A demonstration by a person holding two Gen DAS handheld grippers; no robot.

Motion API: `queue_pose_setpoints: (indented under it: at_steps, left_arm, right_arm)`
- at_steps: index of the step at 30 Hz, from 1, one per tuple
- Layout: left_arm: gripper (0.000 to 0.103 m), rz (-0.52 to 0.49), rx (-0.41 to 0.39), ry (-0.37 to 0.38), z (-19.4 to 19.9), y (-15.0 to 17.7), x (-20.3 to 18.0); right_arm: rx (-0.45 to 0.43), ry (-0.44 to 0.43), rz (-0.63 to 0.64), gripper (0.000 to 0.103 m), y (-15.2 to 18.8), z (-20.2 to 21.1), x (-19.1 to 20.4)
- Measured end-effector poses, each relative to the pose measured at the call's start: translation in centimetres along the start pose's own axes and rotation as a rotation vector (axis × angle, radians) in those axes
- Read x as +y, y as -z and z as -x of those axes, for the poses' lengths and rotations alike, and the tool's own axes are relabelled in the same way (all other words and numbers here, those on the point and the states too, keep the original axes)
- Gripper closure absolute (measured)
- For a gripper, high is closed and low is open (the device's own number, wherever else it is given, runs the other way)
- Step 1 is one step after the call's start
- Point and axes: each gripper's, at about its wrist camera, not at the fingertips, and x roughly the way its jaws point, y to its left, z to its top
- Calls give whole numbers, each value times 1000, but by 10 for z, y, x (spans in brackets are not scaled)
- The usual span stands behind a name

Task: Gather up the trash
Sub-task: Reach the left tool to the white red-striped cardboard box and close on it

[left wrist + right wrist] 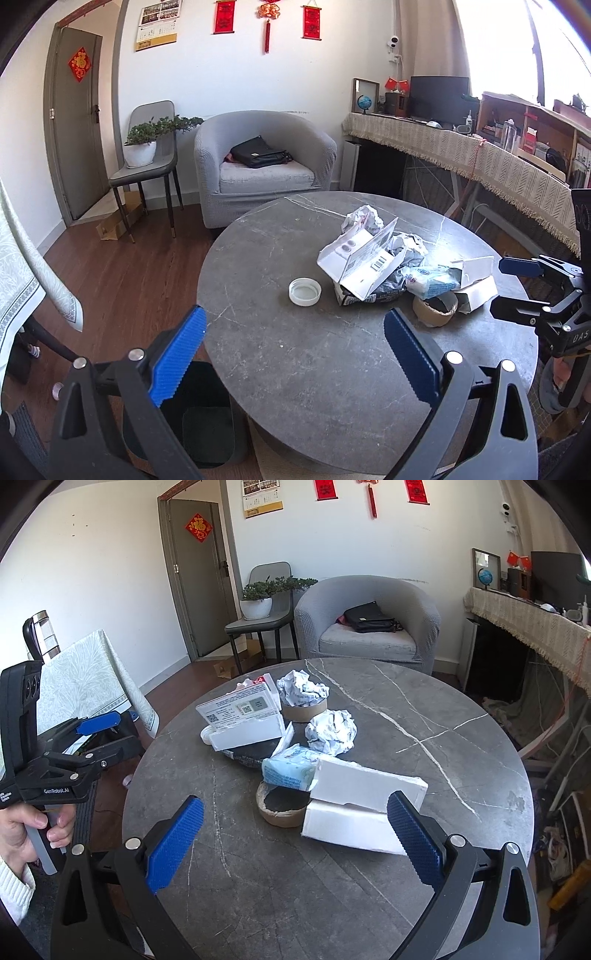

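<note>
Well, starting at my far left, my left gripper (pixel 293 360) hangs over the near-left edge of the round grey marble-veined table (pixel 314 369), its blue ridged pads spread wide with nothing between them. Below it, beside the table, I see a black bin (pixel 207 413) on the wood floor. Moving right across the tabletop, a white plastic lid (pixel 304 291) lies alone, open side up, a little apart from the main heap. Next comes the trash pile itself: a white carton with its flap open (pixel 364 258), printed with a barcode, leaning on a dark crumpled bag (pixel 384 290). Behind it sits a ball of crumpled printed paper (pixel 364 218). From the right wrist view I can tell one such wad (pixel 303 688) rests inside a brown cardboard tape ring (pixel 304 710), and a second crumpled ball (pixel 332 731) lies just to its right on the bare table. In front of these a light blue tissue pack (pixel 291 771) rests on the rim of another tape ring (pixel 282 806), touching a long white open box (pixel 364 806) at the near right of the heap. My right gripper (pixel 295 840) hovers above the near side of the table, pointed at that ring and box, jaws fully apart and empty. A hand (pixel 27 830) in a white knit cuff grips the left tool's handle.
</note>
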Motion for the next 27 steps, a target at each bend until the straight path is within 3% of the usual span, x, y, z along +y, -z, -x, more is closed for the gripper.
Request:
queue_pose_setpoints:
  at_steps: [8, 13, 18, 27]
  left_arm:
    - [6, -76, 18, 136, -26, -17, -7]
    - [7, -136, 73, 206, -51, -31, -12]
    - [7, -270, 136, 249, -77, -35, -21]
    - [7, -328, 186, 315, -102, -37, -23]
  right_arm:
    - [22, -24, 7, 3, -5, -5, -21]
    - [31, -52, 3, 3, -11, -6, -35]
    - [43, -73, 27, 3, -11, -8, -43]
    - [77, -105, -37, 3, -11, -23, -62]
